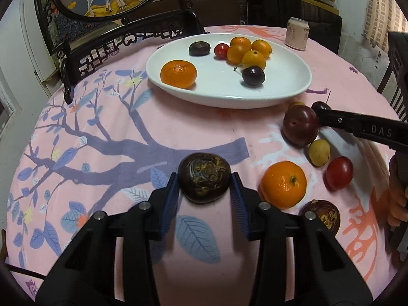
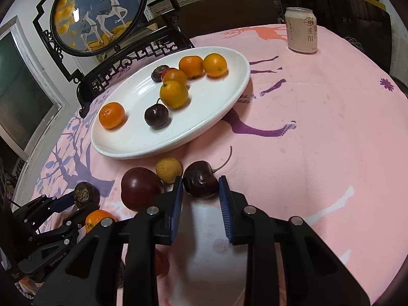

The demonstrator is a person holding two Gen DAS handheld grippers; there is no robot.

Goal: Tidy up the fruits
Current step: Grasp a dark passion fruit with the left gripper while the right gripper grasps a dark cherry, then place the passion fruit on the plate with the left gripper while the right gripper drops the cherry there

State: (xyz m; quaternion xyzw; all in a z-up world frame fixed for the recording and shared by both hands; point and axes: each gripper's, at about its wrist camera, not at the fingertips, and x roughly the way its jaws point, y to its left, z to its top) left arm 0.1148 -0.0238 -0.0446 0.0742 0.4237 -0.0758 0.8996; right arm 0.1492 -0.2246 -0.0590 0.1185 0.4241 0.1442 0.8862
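Observation:
A white oval plate (image 1: 293,86) (image 2: 229,102) holds several oranges, a mandarin (image 1: 178,74), a cherry (image 1: 253,75), a cherry tomato and a dark water chestnut. My left gripper (image 1: 204,181) is shut on a dark brown water chestnut (image 1: 204,176) (image 2: 85,192) just above the pink cloth. My right gripper (image 2: 201,186) has its pads against both sides of a dark cherry (image 2: 200,181) (image 1: 320,106) lying on the cloth. Beside it lie a plum (image 2: 140,187) (image 1: 301,125) and a yellow longan (image 2: 168,169).
Loose on the cloth at the right in the left wrist view: a mandarin (image 1: 283,184), a cherry tomato (image 1: 339,173), a longan (image 1: 318,152), another water chestnut (image 1: 325,215). A drink can (image 2: 301,29) stands at the back. A dark carved screen stand (image 1: 102,43) borders the far left.

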